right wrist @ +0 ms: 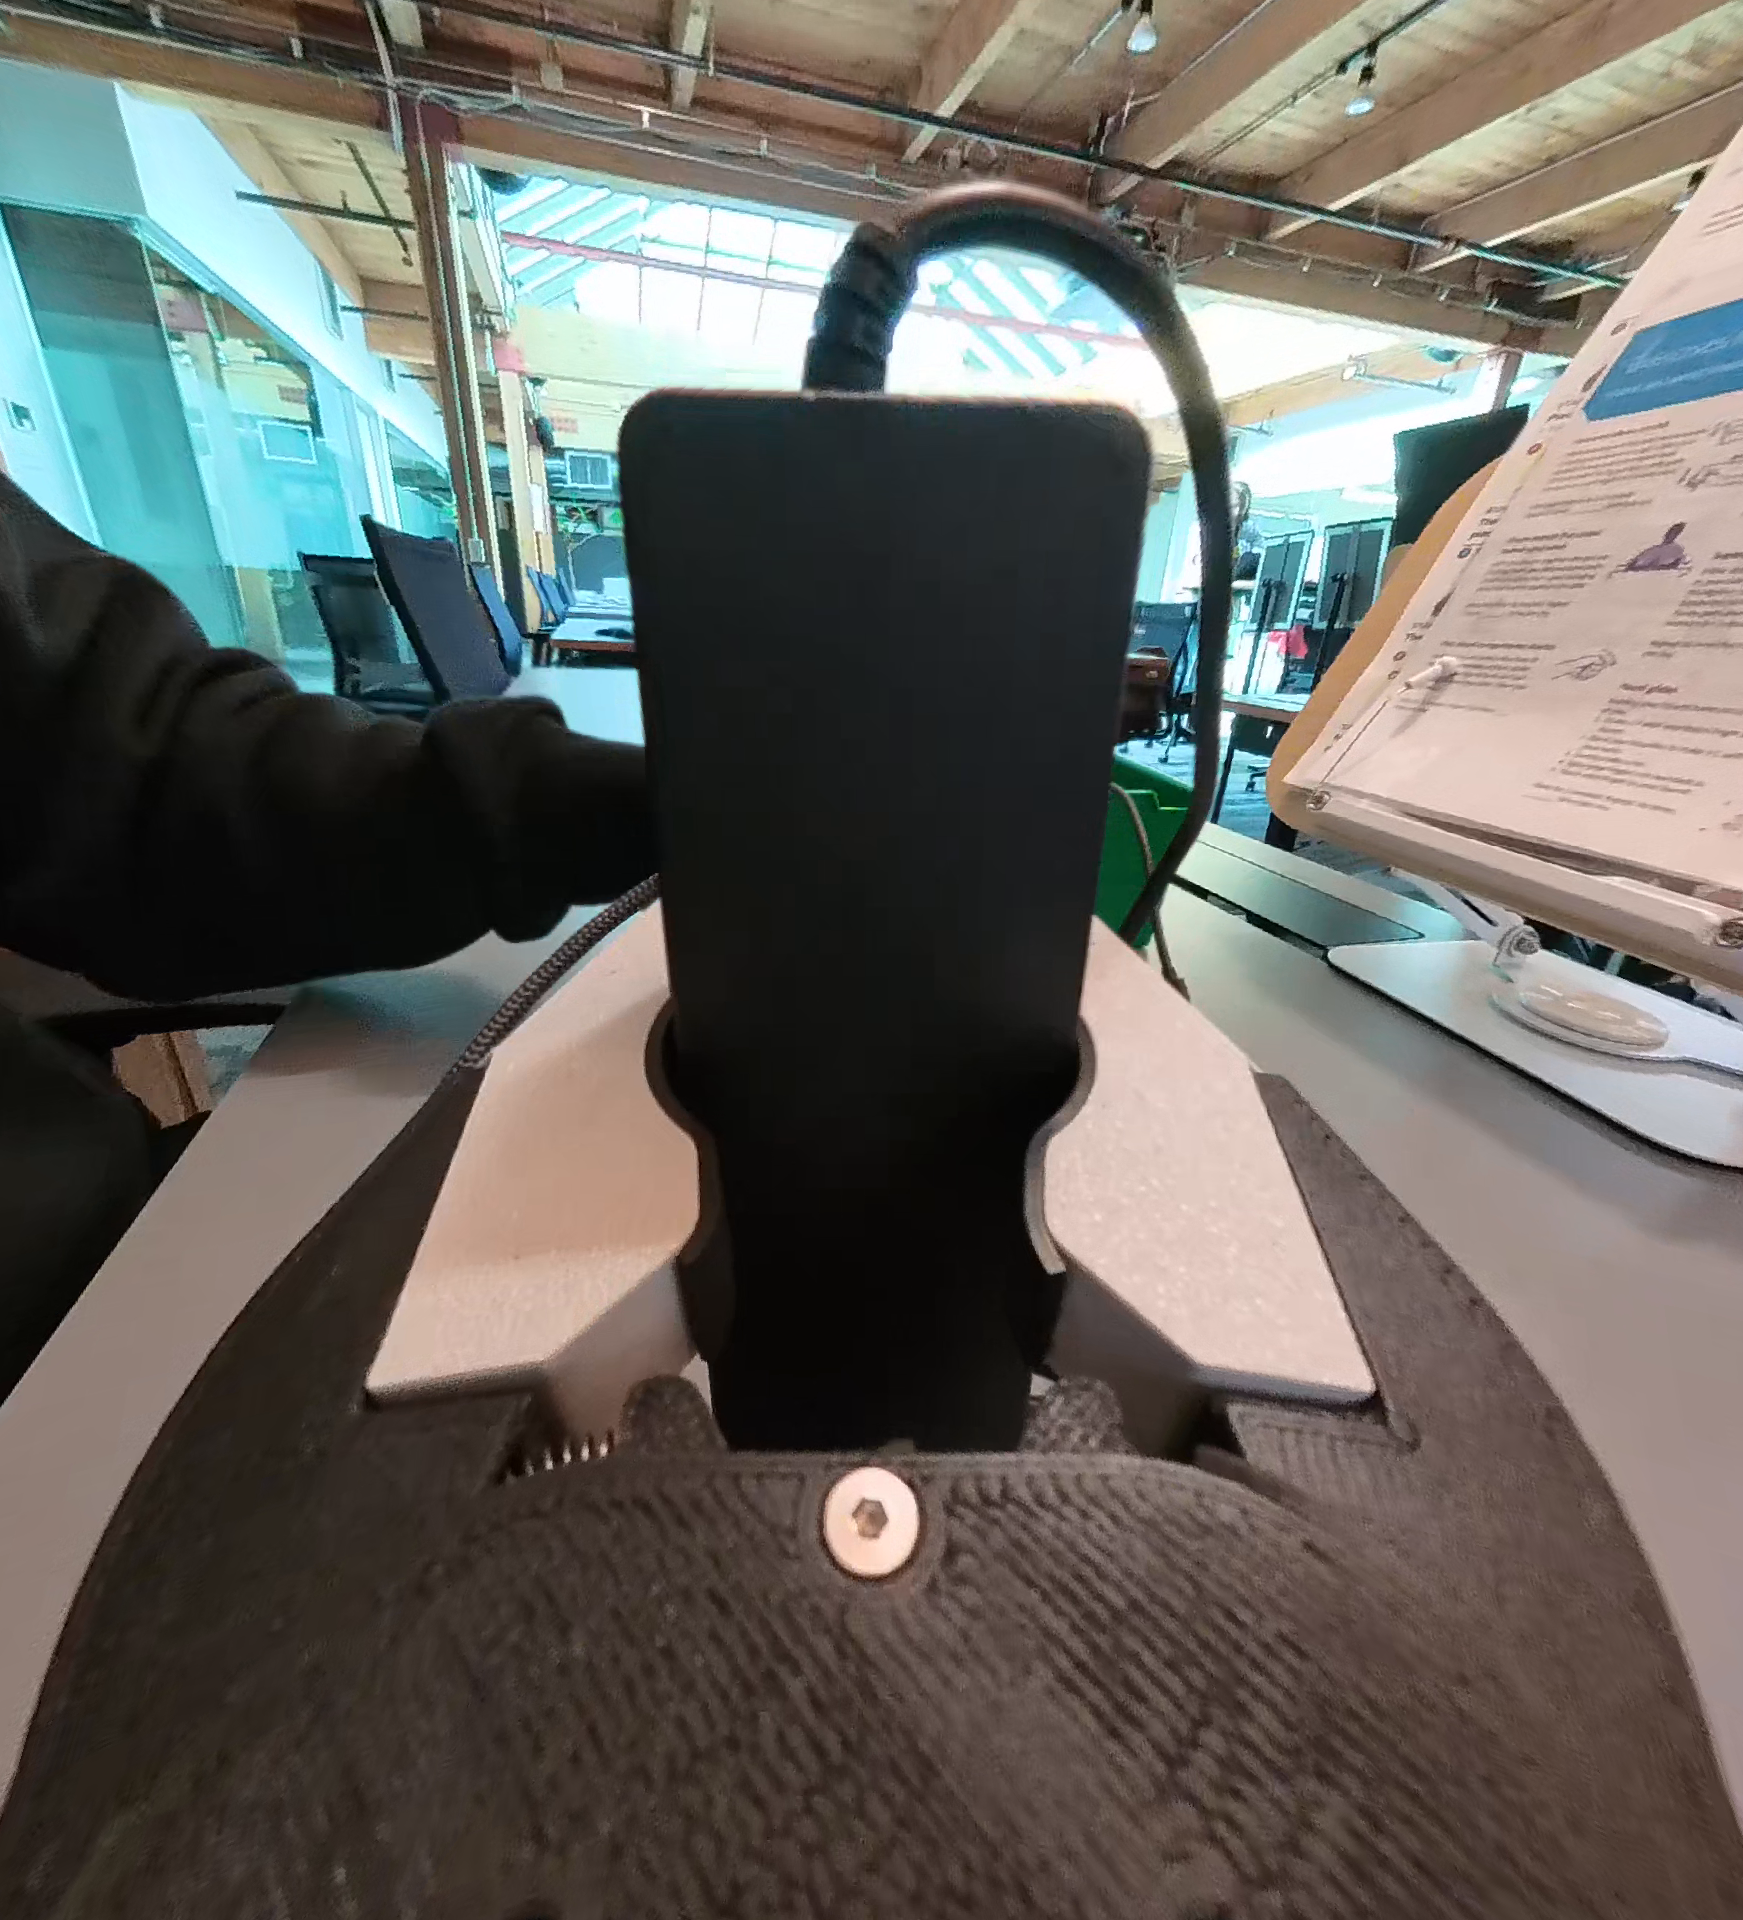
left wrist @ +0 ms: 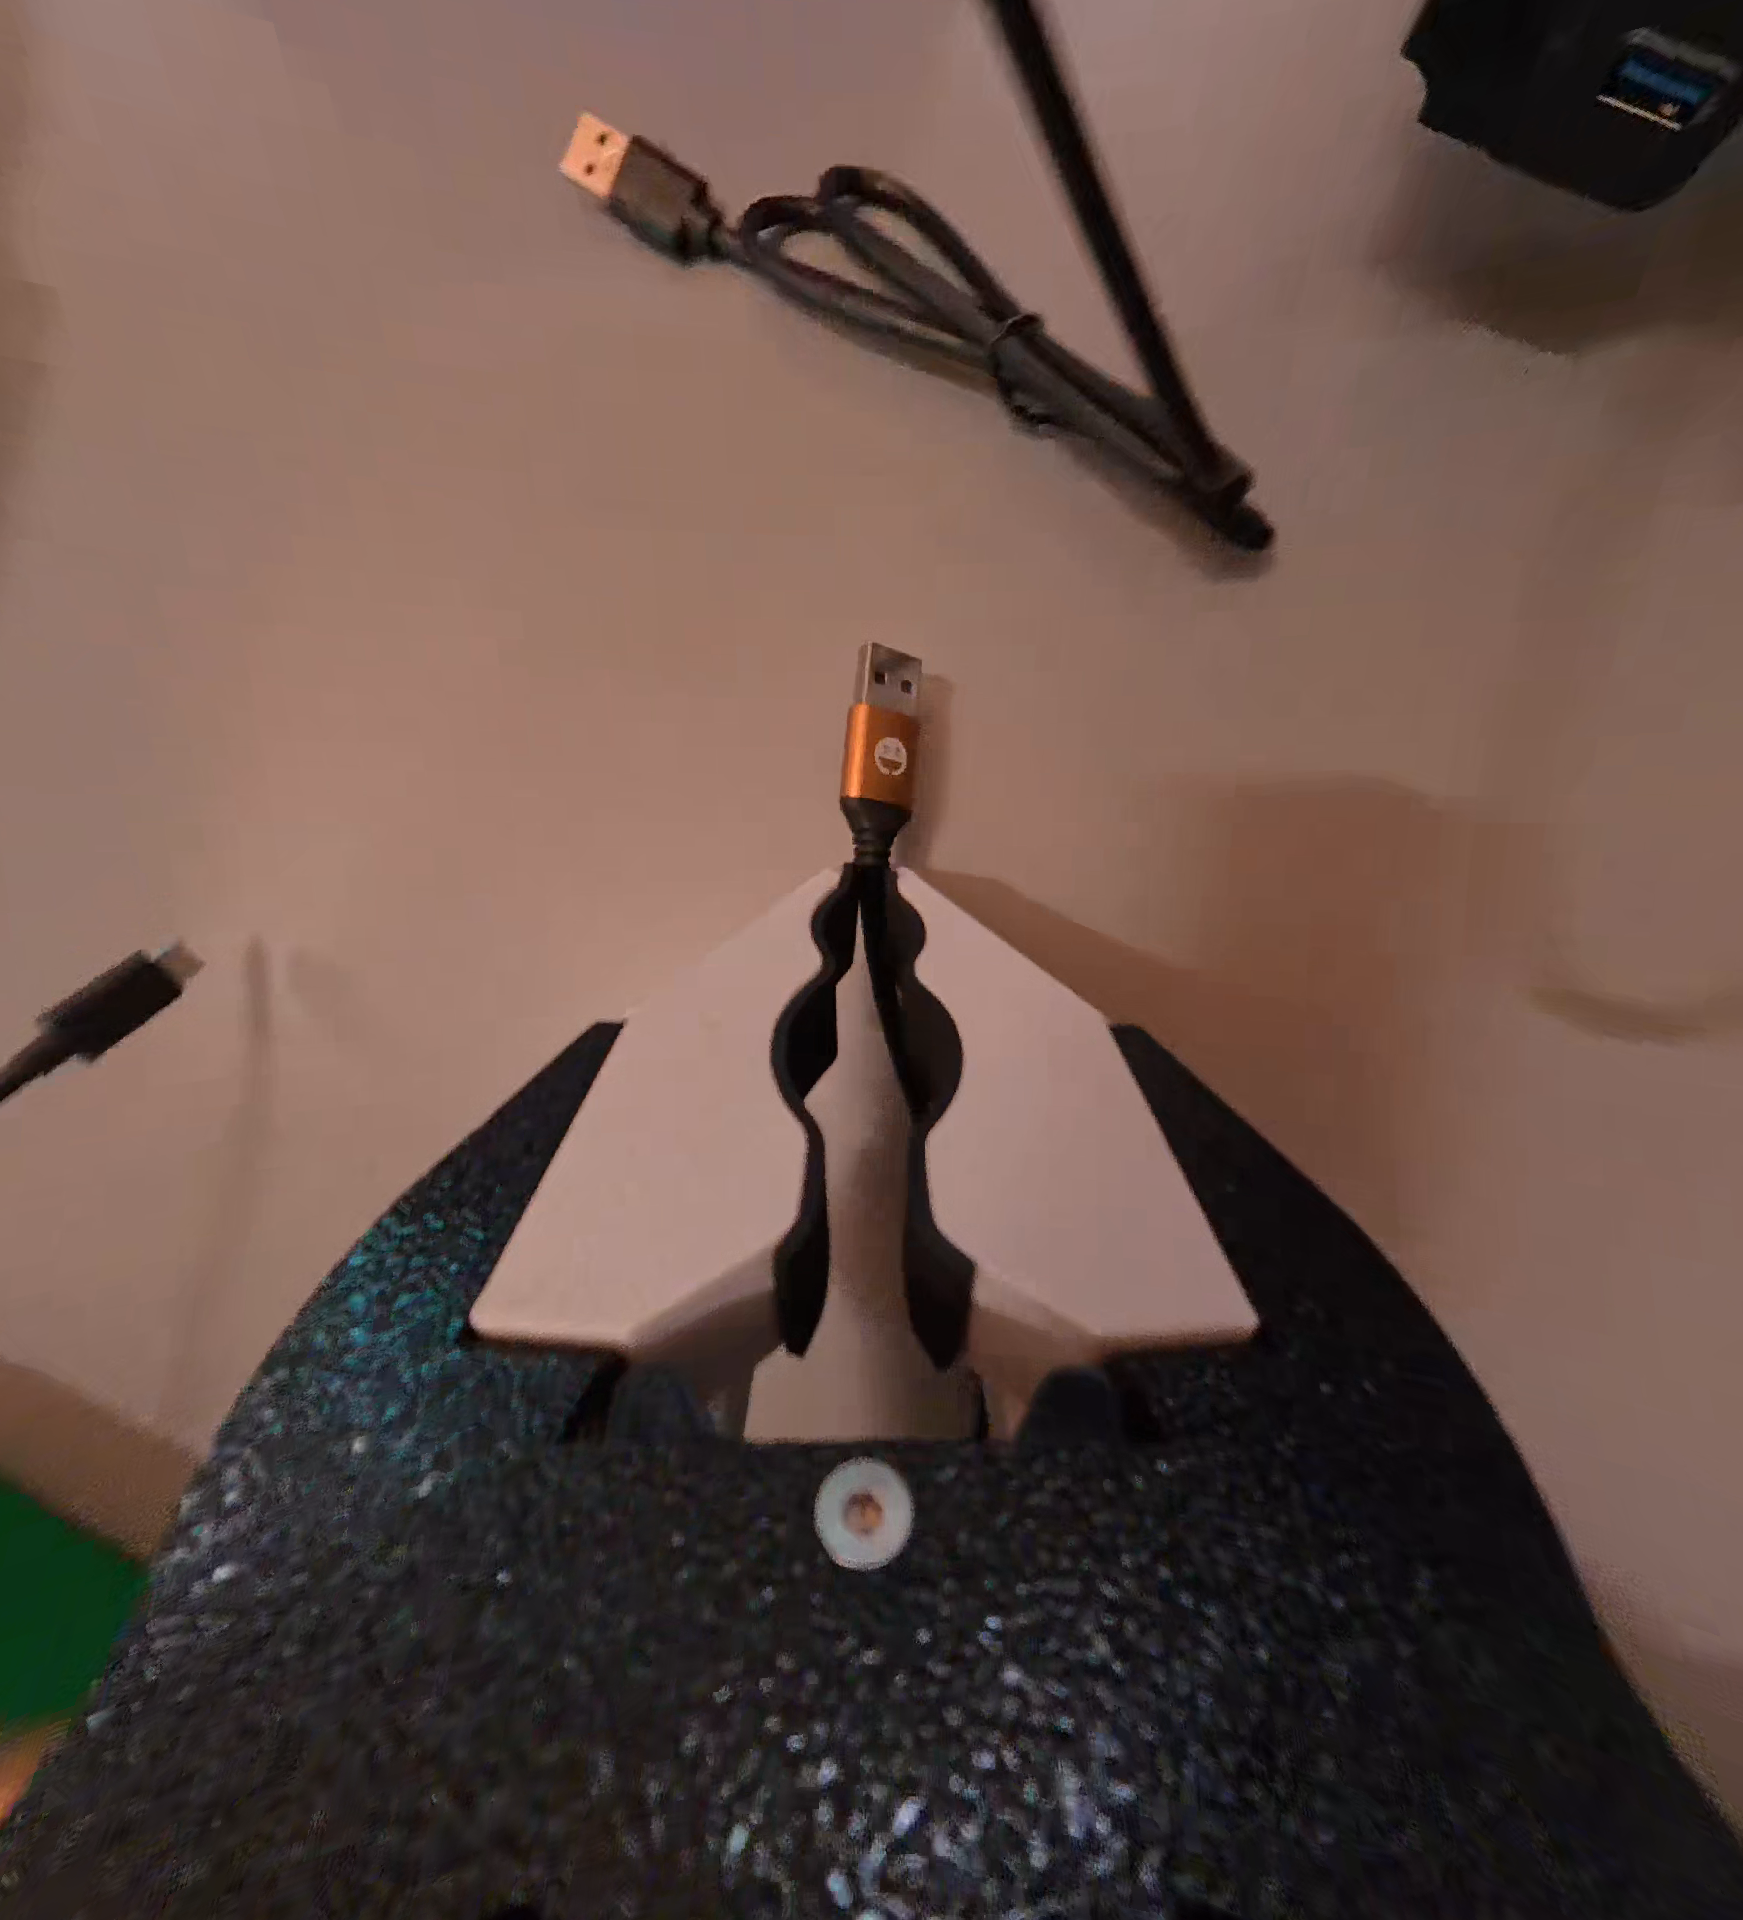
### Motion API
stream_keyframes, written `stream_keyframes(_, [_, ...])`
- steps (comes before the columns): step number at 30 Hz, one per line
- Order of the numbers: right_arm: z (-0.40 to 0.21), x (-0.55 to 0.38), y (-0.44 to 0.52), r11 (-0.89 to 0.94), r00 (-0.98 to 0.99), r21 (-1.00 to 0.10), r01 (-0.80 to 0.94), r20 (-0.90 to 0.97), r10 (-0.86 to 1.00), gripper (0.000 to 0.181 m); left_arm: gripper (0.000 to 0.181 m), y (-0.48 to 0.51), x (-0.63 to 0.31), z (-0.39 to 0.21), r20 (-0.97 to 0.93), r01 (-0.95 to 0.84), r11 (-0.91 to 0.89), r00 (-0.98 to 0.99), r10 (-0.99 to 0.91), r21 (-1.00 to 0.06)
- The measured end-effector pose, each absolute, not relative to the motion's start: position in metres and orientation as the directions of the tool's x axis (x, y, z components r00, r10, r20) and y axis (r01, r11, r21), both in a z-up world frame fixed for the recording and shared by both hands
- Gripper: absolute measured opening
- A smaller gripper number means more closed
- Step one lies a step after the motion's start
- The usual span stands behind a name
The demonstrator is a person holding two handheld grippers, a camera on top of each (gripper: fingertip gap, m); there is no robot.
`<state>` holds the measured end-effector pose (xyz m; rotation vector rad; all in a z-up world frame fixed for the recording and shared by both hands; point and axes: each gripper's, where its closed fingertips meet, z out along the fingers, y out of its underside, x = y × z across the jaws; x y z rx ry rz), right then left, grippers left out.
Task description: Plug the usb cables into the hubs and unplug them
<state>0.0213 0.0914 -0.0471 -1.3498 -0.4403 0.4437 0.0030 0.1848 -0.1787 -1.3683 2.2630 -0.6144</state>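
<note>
Left tongs (left wrist: pixel 872 883) pinch the orange plug's (left wrist: pixel 882 753) cable; right tongs (right wrist: pixel 872 1049) clench the hub (right wrist: pixel 882 727) — plug not yet inserted, beyond it another cable (left wrist: pixel 846 249) waiting.

Right gripper (right wrist: pixel 872 1174) clamped on a flat black USB hub (right wrist: pixel 882 790), held upright between its pale fingers (right wrist: pixel 545 1195). The hub's thick black cable (right wrist: pixel 1173 436) loops off its top and drops down the right side. Dark sleeve (right wrist: pixel 223 790) to the left; document stand (right wrist: pixel 1594 582) to the right on the grey table (right wrist: pixel 1469 1299).
</note>
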Motion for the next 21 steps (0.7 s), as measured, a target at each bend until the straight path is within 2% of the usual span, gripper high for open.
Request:
stream_keyframes(1, [-0.048, 0.02, 0.092, 0.16, 0.837, -0.986, -0.048, 0.048, 0.545, 0.062, 0.001, 0.181, 0.005, -0.182, -0.148, -0.683, 0.443, -0.447, -0.882, -0.581])
stream_keyframes(2, [-0.048, 0.02, 0.093, 0.159, 0.837, -0.986, -0.045, 0.05, 0.545, 0.063, 0.001, 0.177, 0.006, -0.185, -0.17, -0.661, 0.462, -0.458, -0.872, -0.591])
stream_keyframes(4, [-0.047, 0.019, 0.092, 0.161, 0.834, -0.986, -0.043, 0.053, 0.549, 0.062, 0.024, 0.176, 0.008, -0.189, -0.217, -0.641, 0.483, -0.45, -0.866, -0.596])
stream_keyframes(6, [-0.046, 0.021, 0.091, 0.162, 0.835, -0.986, -0.046, 0.051, 0.548, 0.062, 0.029, 0.177, 0.008, -0.187, -0.269, -0.617, 0.503, -0.436, -0.859, -0.605])
stream_keyframes(9, [-0.045, 0.022, 0.09, 0.162, 0.836, -0.985, -0.052, 0.046, 0.547, 0.062, 0.029, 0.169, 0.006, -0.177, -0.31, -0.536, 0.543, -0.466, -0.829, -0.646])
stream_keyframes(14, [-0.049, 0.019, 0.093, 0.137, 0.828, -0.989, -0.061, 0.027, 0.56, 0.062, 0.027, 0.17, 0.005, -0.188, -0.324, -0.501, 0.609, -0.544, -0.774, -0.615])
stream_keyframes(18, [-0.047, 0.024, 0.094, 0.139, 0.843, -0.985, -0.097, -0.007, 0.538, 0.062, 0.015, 0.162, 0.012, -0.191, -0.179, -0.502, 0.523, -0.581, -0.794, -0.689])
stream_keyframes(21, [-0.044, 0.027, 0.093, 0.154, 0.854, -0.978, -0.138, -0.039, 0.519, 0.062, 0.015, 0.16, 0.015, -0.192, -0.109, -0.497, 0.472, -0.596, -0.796, -0.729])
